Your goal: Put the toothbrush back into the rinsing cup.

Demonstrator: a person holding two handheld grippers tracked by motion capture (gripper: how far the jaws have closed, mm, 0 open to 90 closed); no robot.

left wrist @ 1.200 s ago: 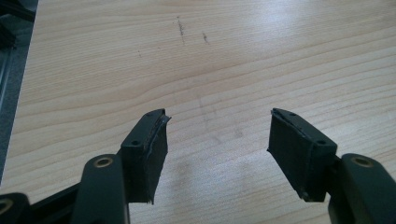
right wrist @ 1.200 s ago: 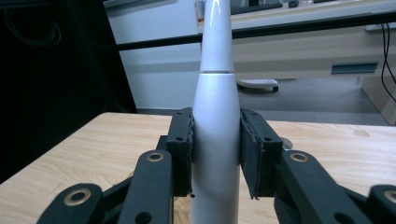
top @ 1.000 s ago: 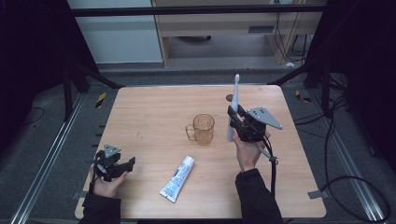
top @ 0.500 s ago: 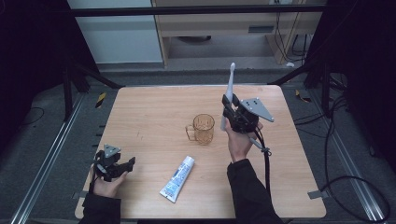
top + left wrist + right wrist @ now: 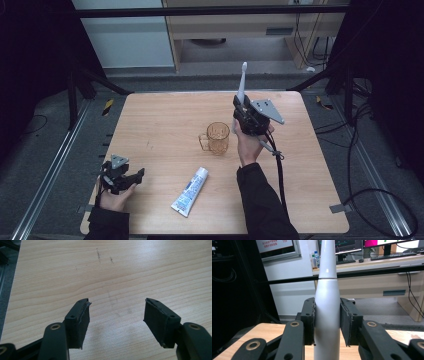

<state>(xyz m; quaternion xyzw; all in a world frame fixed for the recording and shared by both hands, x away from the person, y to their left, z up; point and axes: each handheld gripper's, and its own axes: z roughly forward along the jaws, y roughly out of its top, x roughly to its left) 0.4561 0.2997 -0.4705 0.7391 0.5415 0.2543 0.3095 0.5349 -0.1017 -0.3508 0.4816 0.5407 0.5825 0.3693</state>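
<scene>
Tabletop (image 5: 165,125) broadly bare; toothbrush (image 5: 241,84) upright beside cup (image 5: 218,138).

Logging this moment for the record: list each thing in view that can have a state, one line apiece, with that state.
Toothbrush: upright, off the table, clamped between the jaws.
Right gripper: shut on the toothbrush, raised beside the cup.
Left gripper: open, holding nothing, low over the table.
Cup: upright on the table, looks empty.
Toothpaste tube: lying flat, untouched; cap state unclear.

The right gripper (image 5: 243,106) carried the toothbrush (image 5: 242,82) left, beside the cup (image 5: 217,137).
</scene>
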